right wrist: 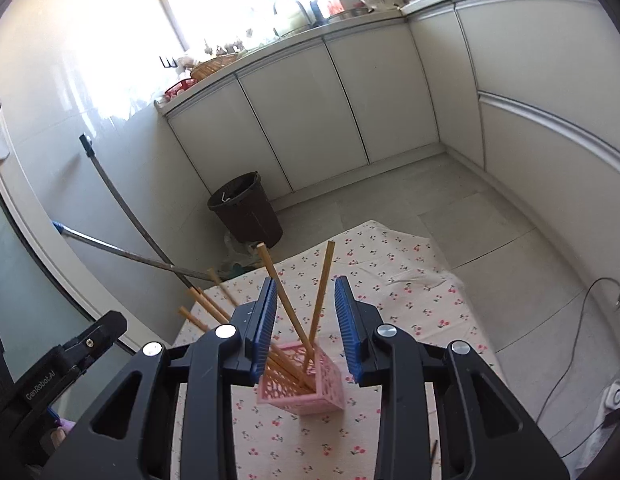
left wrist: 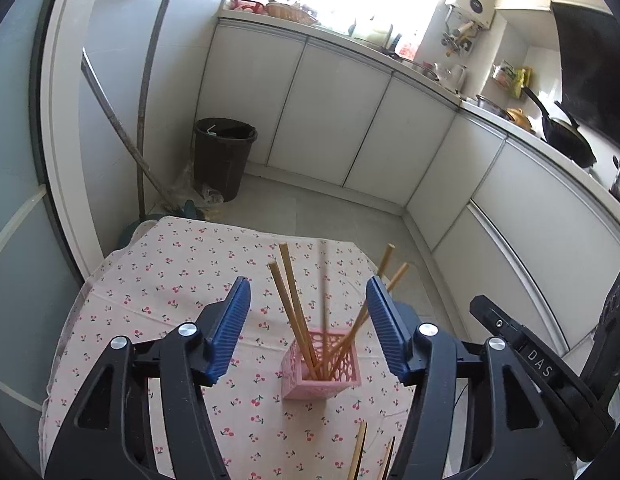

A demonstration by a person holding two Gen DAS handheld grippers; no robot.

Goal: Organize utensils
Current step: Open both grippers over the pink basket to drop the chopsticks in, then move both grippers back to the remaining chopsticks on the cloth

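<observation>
Pink square plastic holder with a lattice-cut wall (left wrist: 321, 364) — stands upright on the counter covered by a cherry-print cloth (left wrist: 157, 280), toward its near-middle. Contents: several long wooden chopsticks (left wrist: 294, 304), leaning apart in a fan, tips up.

Loose wooden chopsticks (left wrist: 358, 452) — lying flat on the cloth at the near edge, apart from the holder.

Left gripper (left wrist: 307, 300), black with blue ribbed pads — spread wide, holding nothing, poised above the holder.

Right gripper (right wrist: 305, 304), same make — parted to a moderate gap, two chopsticks rising between its pads without visible contact.

Background: dark plastic waste bin (right wrist: 245, 210) on the tiled floor beside white cabinets (right wrist: 310, 108).
</observation>
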